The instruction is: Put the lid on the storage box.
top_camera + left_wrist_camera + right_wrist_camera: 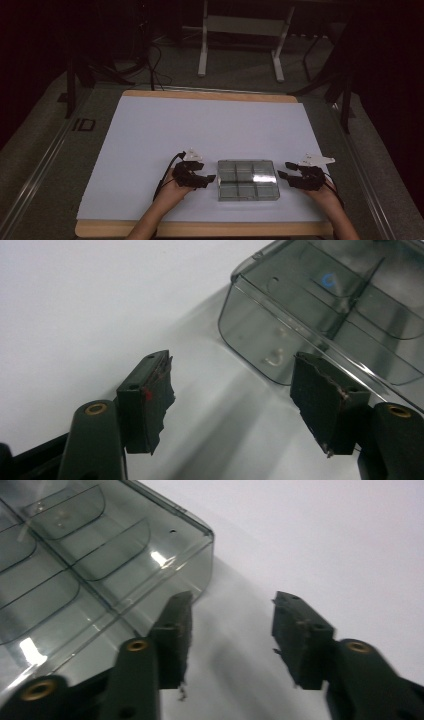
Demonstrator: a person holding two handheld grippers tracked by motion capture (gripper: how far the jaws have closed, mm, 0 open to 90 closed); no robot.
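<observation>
A smoky clear plastic box with several compartments lies flat on the white sheet near the table's front edge. My left gripper sits just left of it, jaws pointing at its left wall. In the left gripper view the left gripper is open, one jaw beside a corner of the box, pads off it. My right gripper sits just right of the box. In the right gripper view the right gripper is open over bare sheet, its left jaw close along the wall of the box.
The white sheet covers most of a wooden tabletop. Behind the table are a dark floor, loose cables and the white legs of a frame. Broad bare sheet lies behind and to the left of the box.
</observation>
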